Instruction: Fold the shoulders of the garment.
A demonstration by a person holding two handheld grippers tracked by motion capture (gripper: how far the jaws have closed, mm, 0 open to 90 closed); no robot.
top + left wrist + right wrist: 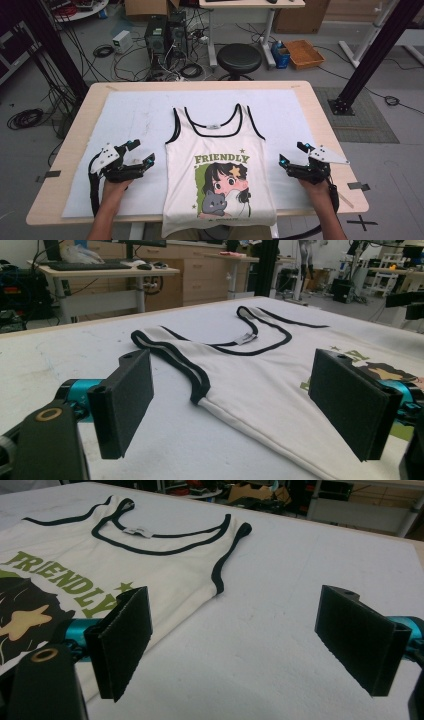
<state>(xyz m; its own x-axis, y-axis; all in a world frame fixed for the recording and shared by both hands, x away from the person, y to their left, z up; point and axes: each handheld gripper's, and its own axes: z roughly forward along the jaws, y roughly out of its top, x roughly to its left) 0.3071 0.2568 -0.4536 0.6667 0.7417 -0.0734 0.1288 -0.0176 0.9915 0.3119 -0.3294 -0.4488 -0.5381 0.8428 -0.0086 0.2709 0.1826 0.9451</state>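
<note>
A cream tank top [220,170] with black trim lies flat, front up, in the middle of the surface [75,150], on a white mat [135,115]. Its straps point away from the person and its hem hangs over the near edge. The print shows the word FRIENDLY above a cartoon girl with a grey cat.

The left claw [142,159] sits on the mat just beside the top's left side, held by the left hand [115,190]. Its jaws are spread wide and pinch nothing. In the left gripper view the claw [240,400] faces the top [260,385] at its armhole, with the side edge running between the two black pads [127,400], which do not press on it.

The right claw [289,159] sits on the mat just beside the top's right side, held by the right hand [317,190]. Its jaws are also spread wide, with nothing pinched. In the right gripper view the claw [235,640] looks over bare mat [280,605], with the top [150,565] off to the left, its edge passing behind the left pad.

Beyond the surface, on the floor, stand a black stool [239,59], computer towers [165,35] with tangled cables, and a brown tray [304,54].
</note>
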